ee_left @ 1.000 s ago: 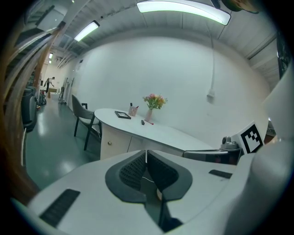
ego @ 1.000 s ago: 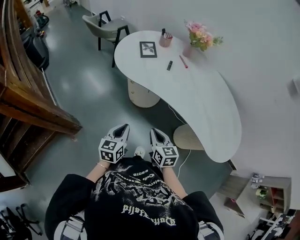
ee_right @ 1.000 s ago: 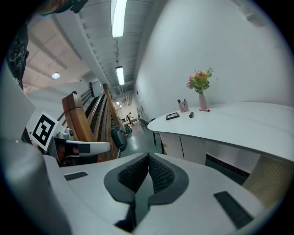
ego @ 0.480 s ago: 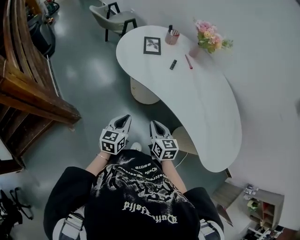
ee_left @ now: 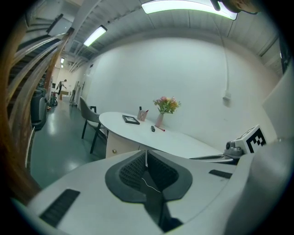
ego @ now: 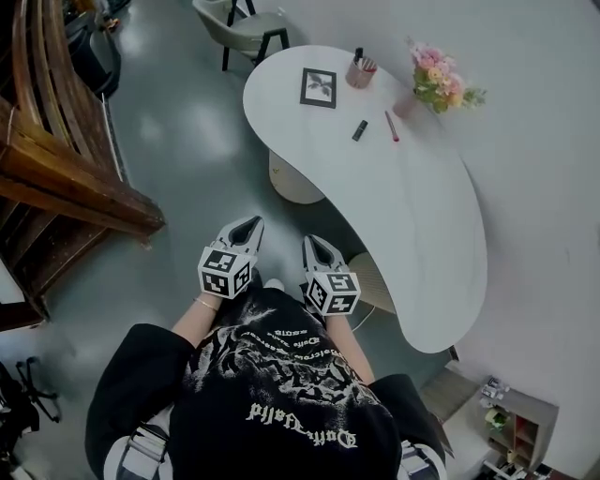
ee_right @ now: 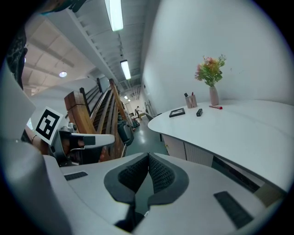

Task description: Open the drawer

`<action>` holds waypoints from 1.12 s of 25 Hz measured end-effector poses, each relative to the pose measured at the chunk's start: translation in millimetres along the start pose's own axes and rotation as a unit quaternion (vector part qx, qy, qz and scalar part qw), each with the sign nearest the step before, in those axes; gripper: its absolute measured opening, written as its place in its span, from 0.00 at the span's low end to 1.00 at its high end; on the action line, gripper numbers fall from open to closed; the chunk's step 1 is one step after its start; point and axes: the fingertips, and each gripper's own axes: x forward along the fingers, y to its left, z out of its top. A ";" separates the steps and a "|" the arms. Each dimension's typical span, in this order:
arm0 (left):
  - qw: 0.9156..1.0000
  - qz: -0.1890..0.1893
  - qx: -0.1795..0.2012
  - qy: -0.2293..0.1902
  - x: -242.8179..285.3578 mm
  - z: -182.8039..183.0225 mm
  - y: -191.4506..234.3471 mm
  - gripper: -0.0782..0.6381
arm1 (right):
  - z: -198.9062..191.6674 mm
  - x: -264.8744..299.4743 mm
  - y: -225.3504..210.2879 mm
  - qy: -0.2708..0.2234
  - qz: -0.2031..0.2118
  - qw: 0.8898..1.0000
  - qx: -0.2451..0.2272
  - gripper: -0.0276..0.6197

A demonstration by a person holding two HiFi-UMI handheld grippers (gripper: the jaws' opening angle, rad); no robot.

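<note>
A curved white desk [ego: 412,216] stands ahead and to the right. Under its far end is a beige drawer cabinet [ego: 292,186], whose front and small knob show in the left gripper view [ee_left: 114,151] and the right gripper view [ee_right: 166,145]. My left gripper [ego: 251,223] and right gripper [ego: 312,241] are held side by side at waist height over the floor, well short of the cabinet. In each gripper view the jaws meet at the tips, left gripper [ee_left: 146,151] and right gripper [ee_right: 148,156], with nothing between them.
On the desk lie a picture frame [ego: 319,86], a pen cup [ego: 361,70], a flower vase [ego: 441,82], a black item [ego: 359,130] and a red pen [ego: 391,126]. A chair [ego: 248,23] stands beyond the desk. A wooden staircase [ego: 56,178] runs along the left. A round woven base [ego: 370,281] sits under the desk's near end.
The person has stepped forward with both grippers. The desk and staircase have slid in the head view, and the grippers sit a little higher in it. Both jaws stay closed.
</note>
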 end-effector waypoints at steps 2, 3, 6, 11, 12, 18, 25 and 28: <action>1.000 0.001 0.000 0.000 2.9 2.6 6.7 0.14 | 0.5 4.3 1.5 0.002 -0.001 1.000 -0.001 0.08; 1.000 0.002 0.003 0.000 4.5 3.2 11.1 0.14 | 0.9 7.0 2.1 0.002 -0.003 1.000 -0.001 0.08; 1.000 0.005 0.009 0.004 10.7 2.9 25.2 0.14 | 0.8 16.5 2.3 0.007 -0.010 1.000 0.001 0.08; 0.999 -0.014 0.016 0.026 29.9 8.1 43.9 0.14 | 7.3 36.0 -3.1 0.023 -0.027 0.999 0.010 0.08; 0.999 -0.019 0.017 0.031 34.5 9.5 48.0 0.14 | 10.0 40.2 -2.7 0.024 -0.029 0.999 0.012 0.08; 0.997 -0.033 0.032 0.055 60.2 13.8 78.4 0.15 | 19.9 67.7 2.0 0.024 -0.043 0.998 0.028 0.08; 0.996 -0.035 0.037 0.068 95.6 17.9 116.1 0.19 | 20.3 98.1 4.2 0.037 -0.054 0.997 0.043 0.08; 0.996 -0.042 0.036 0.070 114.6 20.5 128.5 0.23 | 21.8 112.3 4.7 0.040 -0.053 0.996 0.051 0.08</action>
